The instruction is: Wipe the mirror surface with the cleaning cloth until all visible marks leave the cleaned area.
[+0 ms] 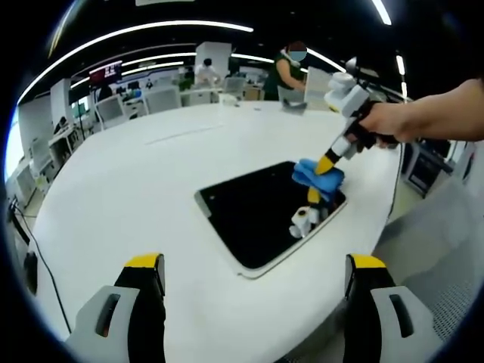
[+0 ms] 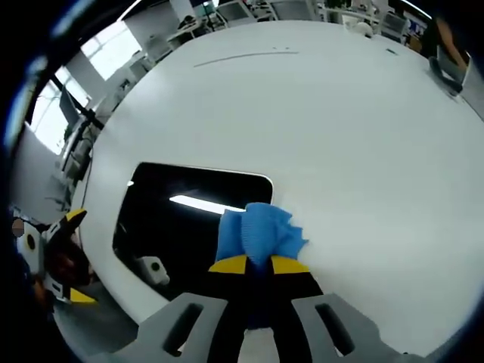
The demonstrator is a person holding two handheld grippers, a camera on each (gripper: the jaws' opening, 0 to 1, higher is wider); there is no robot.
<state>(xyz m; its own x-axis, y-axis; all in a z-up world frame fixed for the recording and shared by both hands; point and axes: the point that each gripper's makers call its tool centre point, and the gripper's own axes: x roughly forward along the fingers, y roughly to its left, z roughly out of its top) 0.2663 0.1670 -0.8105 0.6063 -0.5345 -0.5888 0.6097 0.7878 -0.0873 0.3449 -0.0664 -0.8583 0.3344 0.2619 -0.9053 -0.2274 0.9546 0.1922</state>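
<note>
A rectangular mirror (image 1: 261,215) with rounded corners is lying flat on the white table (image 1: 136,174), near the table's edge. In the left gripper view its long axis is running diagonally, from the lower middle up toward the right, where the right gripper (image 1: 327,162) is coming down on its far corner. That gripper, held in a person's hand (image 1: 393,121), is pinching a bunched blue cleaning cloth (image 1: 318,178) between its yellow-tipped jaws and pressing it onto the glass. In the right gripper view the cloth (image 2: 261,231) is sitting at the mirror's (image 2: 181,215) edge, partly over the white table (image 2: 340,113). The left gripper (image 1: 253,265) is hanging just short of the mirror with its jaws standing wide apart, gripping nothing.
</note>
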